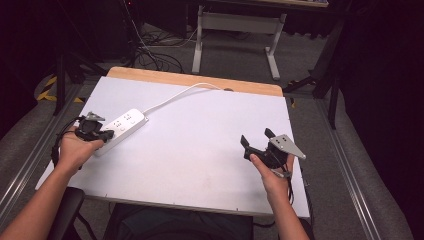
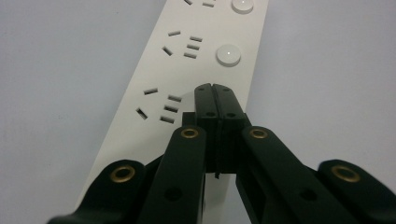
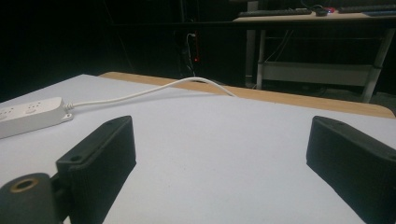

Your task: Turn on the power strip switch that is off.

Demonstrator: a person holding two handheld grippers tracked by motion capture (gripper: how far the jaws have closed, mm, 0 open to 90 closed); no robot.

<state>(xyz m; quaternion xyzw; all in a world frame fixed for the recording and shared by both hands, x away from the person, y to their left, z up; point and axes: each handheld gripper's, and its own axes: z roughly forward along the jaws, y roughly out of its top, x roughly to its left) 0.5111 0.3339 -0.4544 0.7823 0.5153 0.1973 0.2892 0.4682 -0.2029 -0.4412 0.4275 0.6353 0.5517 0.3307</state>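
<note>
**A:** What dominates the high view?

**B:** One white-topped table (image 1: 200, 150). On it, at about nine o'clock, lies one white power strip (image 1: 121, 125), its single cord (image 1: 170, 99) curving off toward twelve o'clock.

**A:** And the tools?

**B:** Two. The left gripper (image 2: 215, 95), jaws pressed together with nothing between them, has its tips over the strip's nearest round button. The right gripper (image 1: 256, 140), at four o'clock, hovers with jaws wide apart, holding nothing.

**A:** The risk?

**B:** A hard or off-centre press could likely skid the light strip sideways, since nothing braces it. The tips might also slip into the socket slots beside them.

**A:** The count on the strip?

**B:** Three socket groups and two uncovered buttons (image 2: 228, 55) show in the left gripper view.
</note>
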